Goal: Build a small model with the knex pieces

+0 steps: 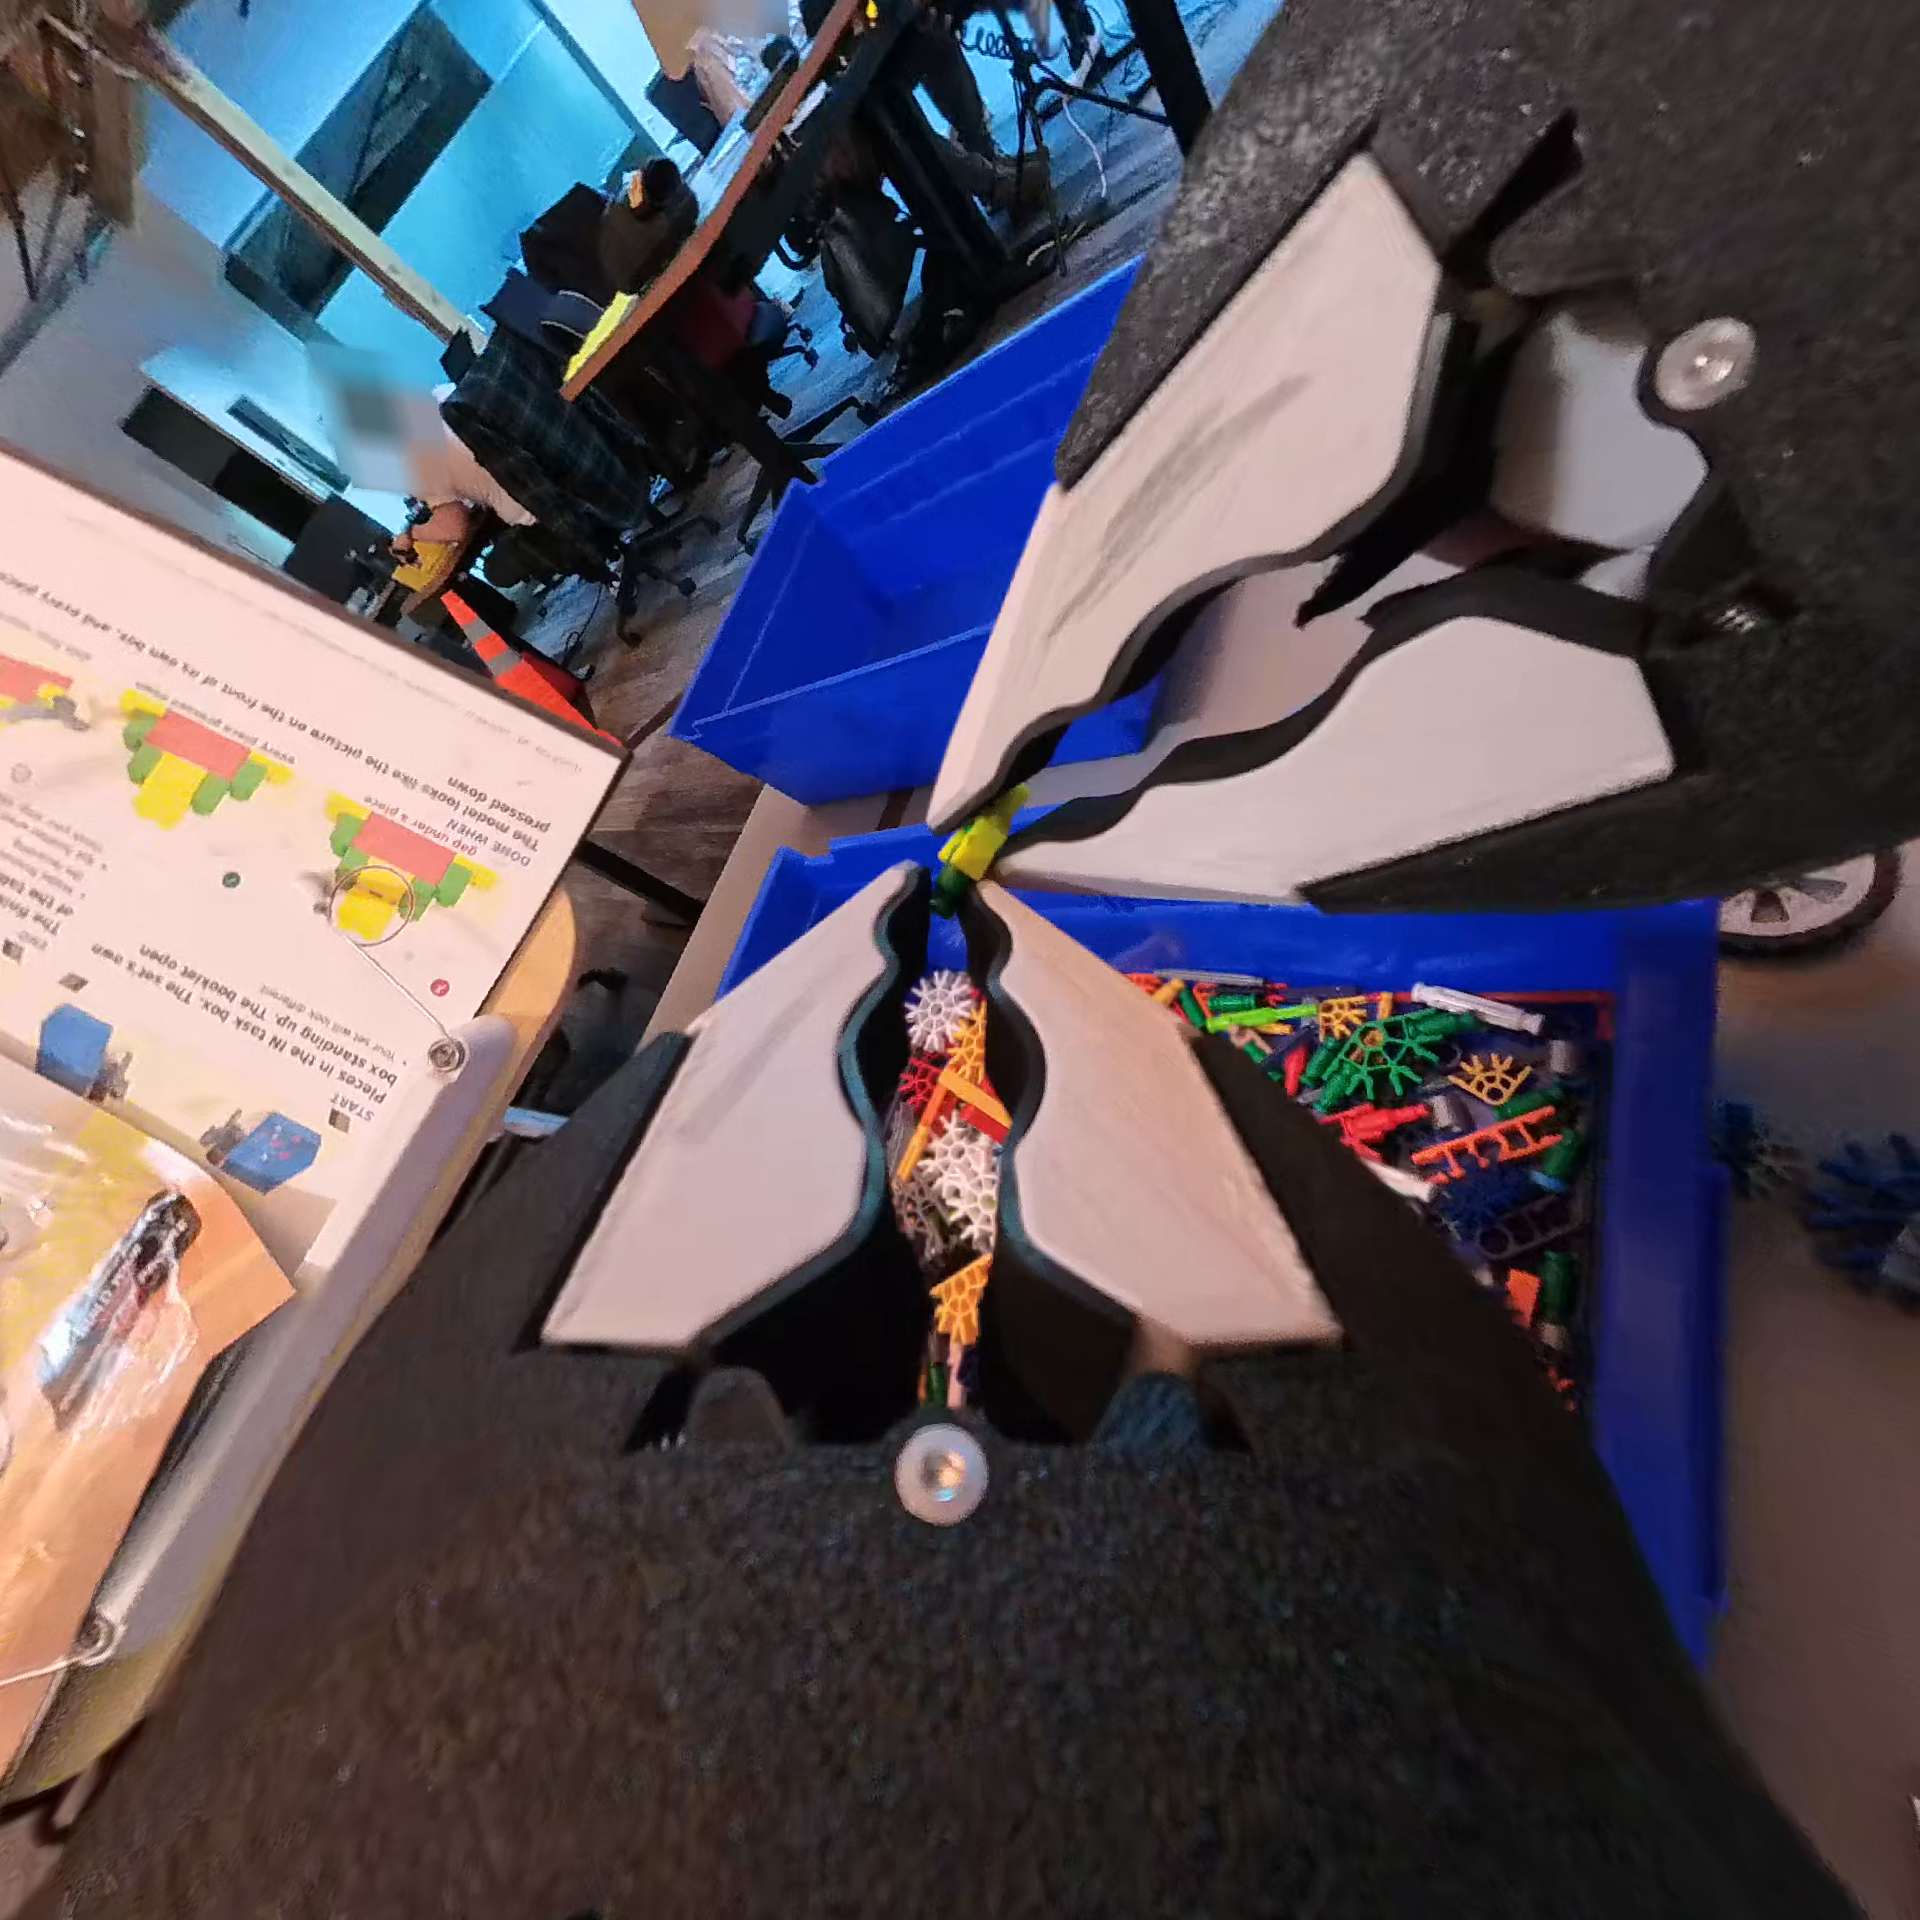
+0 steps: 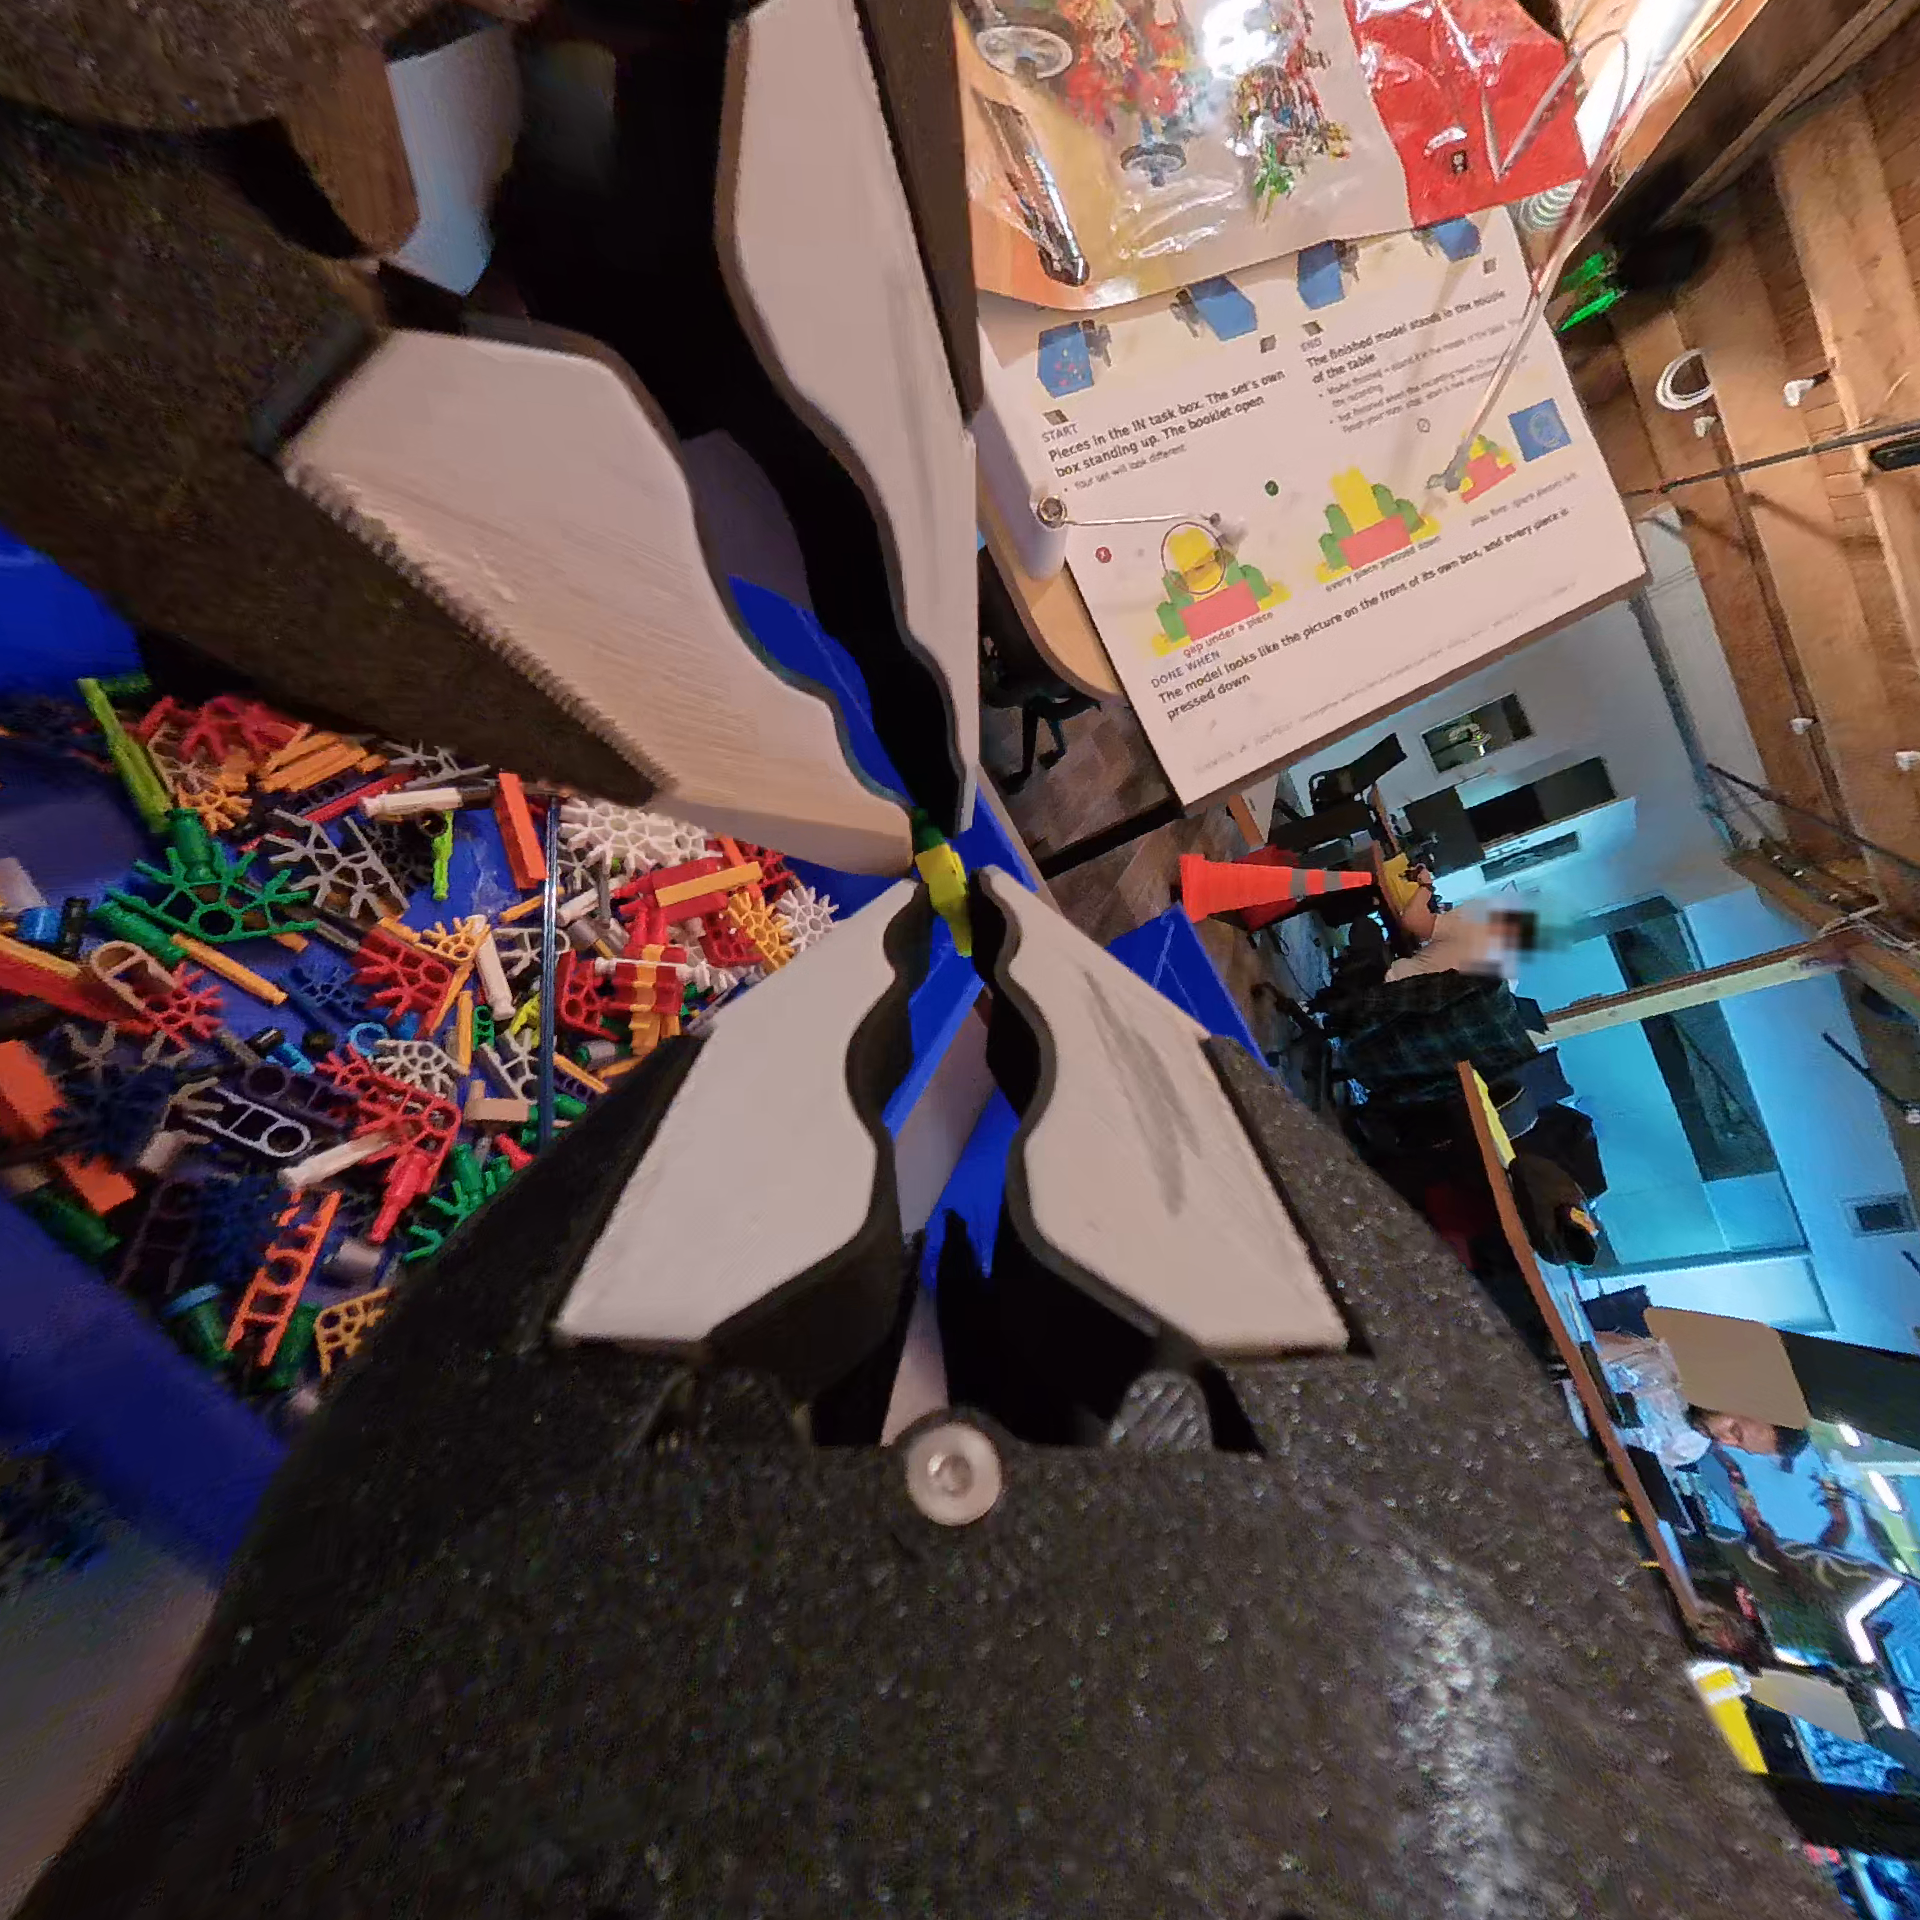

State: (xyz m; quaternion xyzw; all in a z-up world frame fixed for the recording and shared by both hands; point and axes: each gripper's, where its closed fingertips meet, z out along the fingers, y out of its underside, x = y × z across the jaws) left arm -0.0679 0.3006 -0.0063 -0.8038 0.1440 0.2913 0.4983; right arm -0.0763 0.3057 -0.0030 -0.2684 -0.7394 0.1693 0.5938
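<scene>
My two grippers meet tip to tip above a blue bin [image 1: 1652, 1143] full of small colourful plastic construction pieces [image 1: 1392, 1081]. My left gripper [image 1: 943, 883] is shut on a small green piece [image 1: 948, 891]. My right gripper [image 2: 951, 902] is shut on a small yellow piece [image 2: 945, 883]. The green piece [image 2: 921, 831] and the yellow piece [image 1: 982, 836] touch end to end. In the left wrist view the right gripper [image 1: 977, 821] comes in from the upper right. In the right wrist view the left gripper [image 2: 925, 821] comes in from the upper left.
A second blue bin [image 1: 883, 582] stands behind the full one. A printed instruction sheet [image 1: 260, 831] on a stand is to the left. A bag of parts [image 2: 1164, 125] lies by it. A wheel [image 1: 1808, 899] and loose blue pieces [image 1: 1860, 1205] lie right of the bin. An orange cone [image 2: 1247, 883] and seated people are farther off. Less than 4 cm separates the two grippers' tips. The wheel [image 1: 1808, 899] is about equally far from each gripper, around 20 cm.
</scene>
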